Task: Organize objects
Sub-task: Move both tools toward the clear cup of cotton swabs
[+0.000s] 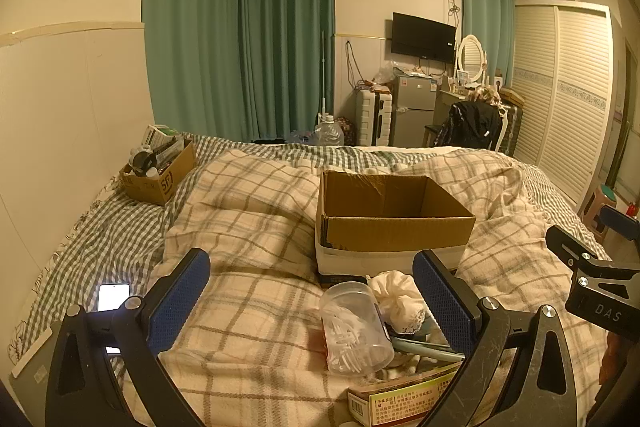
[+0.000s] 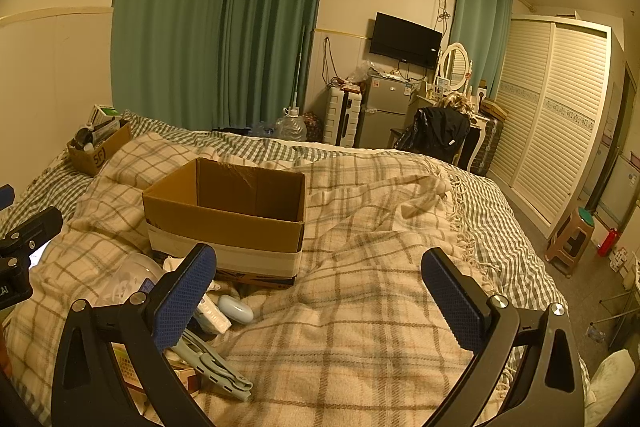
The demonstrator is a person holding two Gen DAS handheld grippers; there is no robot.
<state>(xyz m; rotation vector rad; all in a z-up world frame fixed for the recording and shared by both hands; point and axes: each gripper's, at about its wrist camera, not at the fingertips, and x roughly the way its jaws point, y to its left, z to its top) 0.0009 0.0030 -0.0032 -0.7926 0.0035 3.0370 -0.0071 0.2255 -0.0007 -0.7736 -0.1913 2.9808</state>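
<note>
An empty open cardboard box stands on the plaid blanket. In front of it lies a small heap: a clear plastic jar of white sticks on its side, a crumpled white cloth, a medicine carton, a pale blue oval case and a grey-blue clip tool. My left gripper hovers open over the jar with nothing between its fingers. My right gripper is open above bare blanket, to the right of the heap.
A second carton full of items sits at the far left of the bed by the wall. A lit phone lies on the checked sheet at left. Beyond the bed are a fridge, a chair and a wardrobe.
</note>
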